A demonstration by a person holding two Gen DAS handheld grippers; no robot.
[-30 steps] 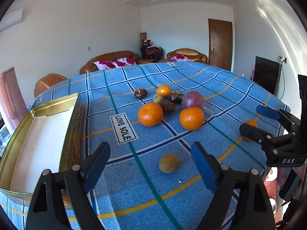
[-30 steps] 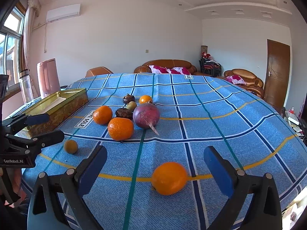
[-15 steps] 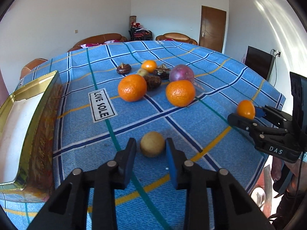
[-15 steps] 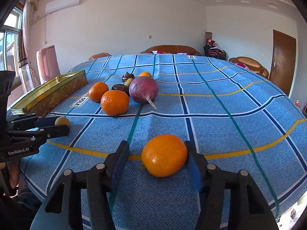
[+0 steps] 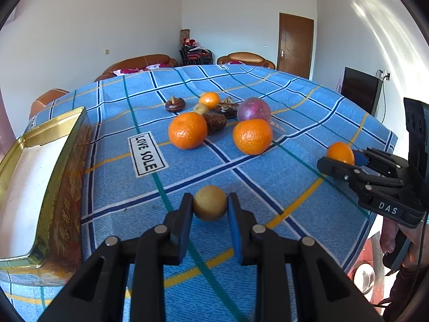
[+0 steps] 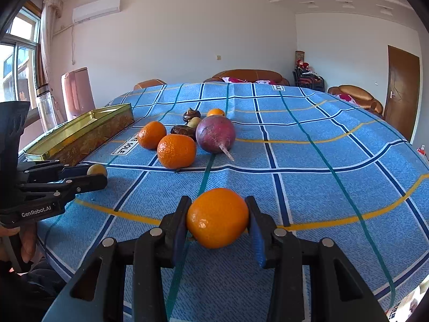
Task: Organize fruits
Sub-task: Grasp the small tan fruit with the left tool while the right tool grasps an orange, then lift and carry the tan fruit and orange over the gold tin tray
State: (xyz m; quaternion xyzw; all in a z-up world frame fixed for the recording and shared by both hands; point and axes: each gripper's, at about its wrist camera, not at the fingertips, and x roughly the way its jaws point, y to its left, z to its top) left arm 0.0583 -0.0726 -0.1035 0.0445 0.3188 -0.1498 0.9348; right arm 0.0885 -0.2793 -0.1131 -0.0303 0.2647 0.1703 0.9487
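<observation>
My left gripper (image 5: pixel 210 204) is shut on a small yellow-brown round fruit (image 5: pixel 210 202) that rests on the blue checked tablecloth (image 5: pixel 281 182); the same gripper (image 6: pixel 97 173) shows at the left of the right wrist view. My right gripper (image 6: pixel 217 216) is shut on a smooth orange (image 6: pixel 217 218), also down at the cloth; the left wrist view has that orange (image 5: pixel 340 153) at its right edge. Further back lie two mandarins (image 5: pixel 187 130) (image 5: pixel 252 136), a purple radish-like root (image 6: pixel 215 133), a small orange (image 5: pixel 209 100) and several dark brown fruits (image 5: pixel 214 121).
An open gold tin box (image 5: pixel 53 174) with a white inside stands along the table's left side. A "LOVE SOLE" label (image 5: pixel 146 153) is sewn on the cloth. A hand (image 6: pixel 26 244) holds the left gripper's handle. Sofas, a door and a dark screen stand beyond the table.
Both grippers went from wide open to shut: the left closed on the small yellow-brown fruit, the right closed on the smooth orange. Both edged forward and tilted a little.
</observation>
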